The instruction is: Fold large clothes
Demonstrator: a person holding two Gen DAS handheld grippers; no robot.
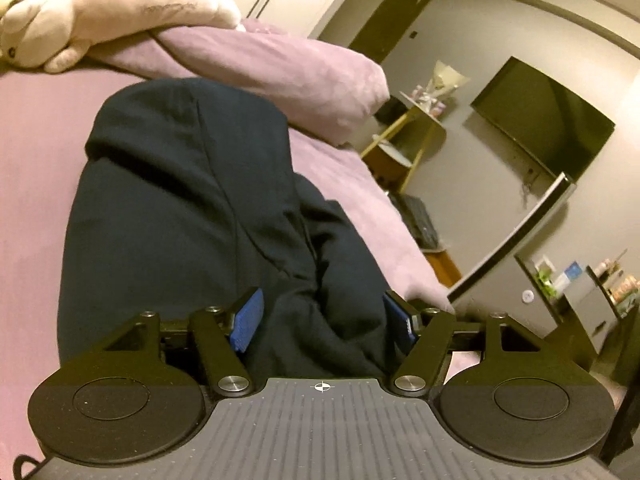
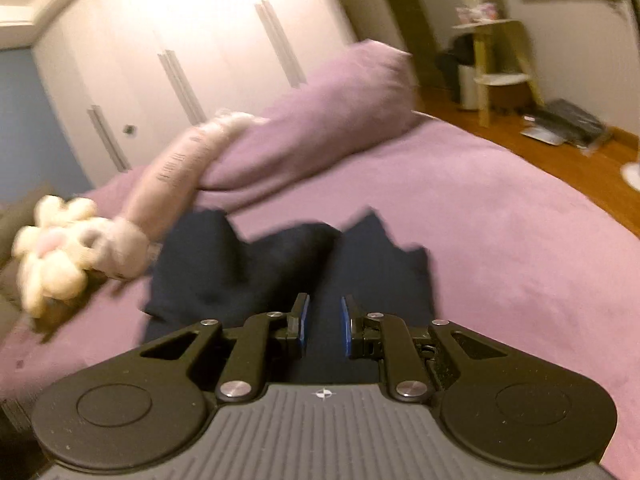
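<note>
A purple bed [image 1: 24, 128] is carrying a navy garment [image 1: 180, 208] centrally, a plush toy [image 1: 100, 12] and duvet [image 1: 280, 68] lying toward twelve o'clock.

Matt dark cloth garment [image 1: 180, 208] on soft purple sheet [image 1: 36, 128]; fuzzy plush toy [image 1: 92, 12].

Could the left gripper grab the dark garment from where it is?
Probably yes. The left gripper is open, and the dark garment bulges up between its blue pads on the bed, with nothing in the way.
</note>
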